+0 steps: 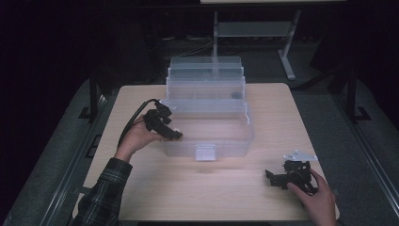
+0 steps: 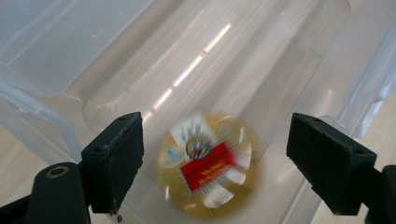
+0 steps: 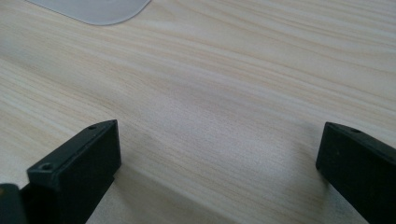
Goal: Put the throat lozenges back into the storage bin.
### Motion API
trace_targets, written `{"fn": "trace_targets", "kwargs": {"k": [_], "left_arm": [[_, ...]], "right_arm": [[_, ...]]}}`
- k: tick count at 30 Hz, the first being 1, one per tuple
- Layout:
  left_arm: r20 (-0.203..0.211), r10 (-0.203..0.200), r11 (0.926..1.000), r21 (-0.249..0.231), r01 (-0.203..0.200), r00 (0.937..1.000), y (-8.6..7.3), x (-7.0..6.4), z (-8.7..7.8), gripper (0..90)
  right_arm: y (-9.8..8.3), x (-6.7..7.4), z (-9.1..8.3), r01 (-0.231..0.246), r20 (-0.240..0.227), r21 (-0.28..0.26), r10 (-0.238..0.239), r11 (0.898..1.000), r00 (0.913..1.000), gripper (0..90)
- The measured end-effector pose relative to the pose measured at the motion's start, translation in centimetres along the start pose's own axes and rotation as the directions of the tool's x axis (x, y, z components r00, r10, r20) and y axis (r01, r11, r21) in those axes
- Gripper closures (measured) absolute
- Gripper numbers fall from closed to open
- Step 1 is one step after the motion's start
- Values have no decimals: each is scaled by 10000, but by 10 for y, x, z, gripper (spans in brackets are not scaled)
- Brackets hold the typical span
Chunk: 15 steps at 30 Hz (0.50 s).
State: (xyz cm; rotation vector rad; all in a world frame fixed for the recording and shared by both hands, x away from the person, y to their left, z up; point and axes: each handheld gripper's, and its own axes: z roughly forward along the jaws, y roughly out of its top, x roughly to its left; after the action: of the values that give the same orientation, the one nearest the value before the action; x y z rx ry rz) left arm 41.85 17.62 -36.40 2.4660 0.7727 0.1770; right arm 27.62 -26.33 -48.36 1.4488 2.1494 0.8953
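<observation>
At the left of the pale wood-grain surface (image 1: 197,188), a hand in a plaid sleeve (image 1: 101,197) holds the left gripper (image 1: 175,135) at the left wall of a clear plastic bin (image 1: 235,141), a rectangular, smooth-walled box with a small latch tab on its front and tiered clear trays (image 1: 205,77) folded open behind it. In the left gripper view its blocky black fingers (image 2: 116,163) stand wide apart with nothing between them, and past them, on the bin's translucent floor (image 2: 261,70), lies a round gold-rimmed disc (image 2: 205,165) with a red label (too blurred to read); the fingers are clear of it, and the bin's rounded wall rises on either side. Strips of light reflect off the glossy plastic. Farther right, well apart from the bin, the right gripper (image 1: 273,179) rests low over the bare wood near the front right corner, a grey three-cornered plate (image 1: 300,156) on top. Its matte black fingers (image 3: 79,168) are also spread wide and hold nothing.
</observation>
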Motion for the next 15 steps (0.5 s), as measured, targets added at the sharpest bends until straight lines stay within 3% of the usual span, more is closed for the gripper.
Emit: {"fn": "trace_targets", "kwargs": {"k": [8, 15], "left_arm": [[-57, 13, 9998, -197, -15, 10000, 0, -1, -7, 183], [-125, -37, 9976, -689, 28, 9999, -2, -4, -20, 183]], "right_arm": [[0, 0, 0, -5, 1, 4, 5, 10000, 10000, 0], [0, 0, 0, -5, 0, 1, 5, 10000, 10000, 0]]}}
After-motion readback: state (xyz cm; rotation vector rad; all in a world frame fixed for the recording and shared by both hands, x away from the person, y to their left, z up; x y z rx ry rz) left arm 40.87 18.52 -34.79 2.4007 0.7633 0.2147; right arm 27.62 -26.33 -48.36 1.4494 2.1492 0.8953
